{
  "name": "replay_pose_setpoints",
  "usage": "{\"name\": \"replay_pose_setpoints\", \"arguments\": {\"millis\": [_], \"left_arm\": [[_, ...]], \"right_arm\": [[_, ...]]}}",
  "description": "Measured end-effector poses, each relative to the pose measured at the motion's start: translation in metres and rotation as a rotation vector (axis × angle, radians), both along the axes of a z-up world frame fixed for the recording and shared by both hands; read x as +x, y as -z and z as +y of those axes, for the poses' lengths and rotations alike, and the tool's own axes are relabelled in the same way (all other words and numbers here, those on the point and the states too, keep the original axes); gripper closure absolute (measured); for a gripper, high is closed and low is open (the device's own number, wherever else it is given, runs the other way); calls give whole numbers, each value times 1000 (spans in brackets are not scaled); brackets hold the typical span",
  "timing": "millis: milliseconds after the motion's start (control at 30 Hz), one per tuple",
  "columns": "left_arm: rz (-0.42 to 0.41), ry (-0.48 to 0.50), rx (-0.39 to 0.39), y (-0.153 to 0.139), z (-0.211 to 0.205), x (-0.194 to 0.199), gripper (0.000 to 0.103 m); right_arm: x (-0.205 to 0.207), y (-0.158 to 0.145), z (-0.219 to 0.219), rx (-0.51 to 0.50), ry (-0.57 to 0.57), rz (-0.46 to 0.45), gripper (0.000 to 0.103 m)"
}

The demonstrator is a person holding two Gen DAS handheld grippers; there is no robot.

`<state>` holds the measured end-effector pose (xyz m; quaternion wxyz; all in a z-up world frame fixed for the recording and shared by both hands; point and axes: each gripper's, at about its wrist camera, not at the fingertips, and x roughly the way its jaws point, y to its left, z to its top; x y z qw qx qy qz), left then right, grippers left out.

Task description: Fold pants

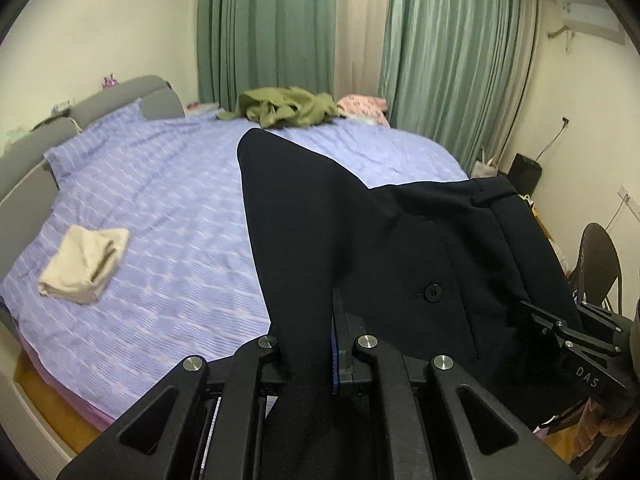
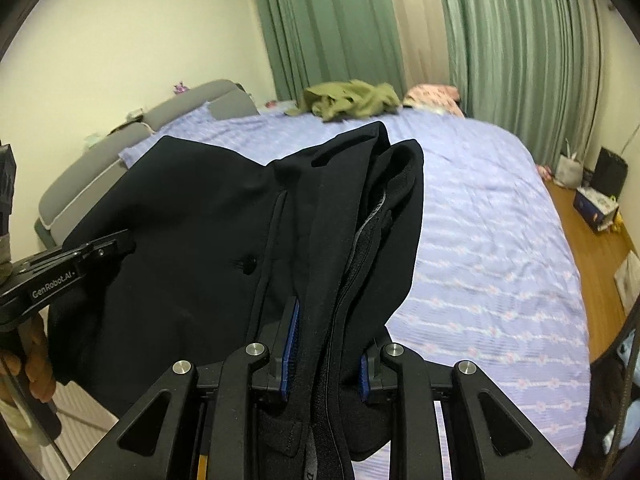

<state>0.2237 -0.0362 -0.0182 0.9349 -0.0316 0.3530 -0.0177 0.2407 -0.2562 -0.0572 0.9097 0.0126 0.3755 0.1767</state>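
Black pants [image 1: 360, 232] hang above a bed, held up at the waist end by both grippers. A back pocket button [image 1: 432, 293] faces the left wrist view. My left gripper [image 1: 308, 344] is shut on the pants' fabric. My right gripper [image 2: 326, 344] is shut on the bunched waistband [image 2: 360, 220], with the zipper showing. The right gripper also shows at the right of the left wrist view [image 1: 560, 328], clamped on the waistband. The left gripper shows at the left of the right wrist view [image 2: 96, 252]. The pant legs trail toward the bed.
The bed has a purple patterned sheet [image 1: 168, 200]. A folded beige garment [image 1: 86, 260] lies on its left part. A crumpled olive garment [image 1: 288, 108] and a pink item [image 1: 360, 106] lie at the far edge. Green curtains [image 1: 452, 48] hang behind. A chair [image 1: 600, 264] stands right.
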Motion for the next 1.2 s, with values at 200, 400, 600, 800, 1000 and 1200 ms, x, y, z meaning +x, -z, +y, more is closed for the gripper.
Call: {"name": "replay_pose_setpoints", "arguments": {"millis": [200, 400, 600, 800, 1000, 1200], "left_arm": [[-19, 62, 42, -10, 90, -3, 93], [-6, 46, 37, -16, 171, -5, 93], [-24, -21, 22, -20, 222, -10, 93], [-48, -93, 49, -30, 260, -12, 93], [-89, -132, 30, -38, 307, -10, 93], [-115, -81, 45, -38, 378, 4, 93]], "right_arm": [[-15, -11, 88, 19, 55, -7, 79], [-19, -21, 174, 28, 31, 1, 79], [-6, -31, 222, 18, -49, -28, 79], [10, -35, 257, 50, -137, -53, 79], [20, -47, 303, 42, -189, -94, 79], [32, -45, 370, 38, -171, -106, 79]]}}
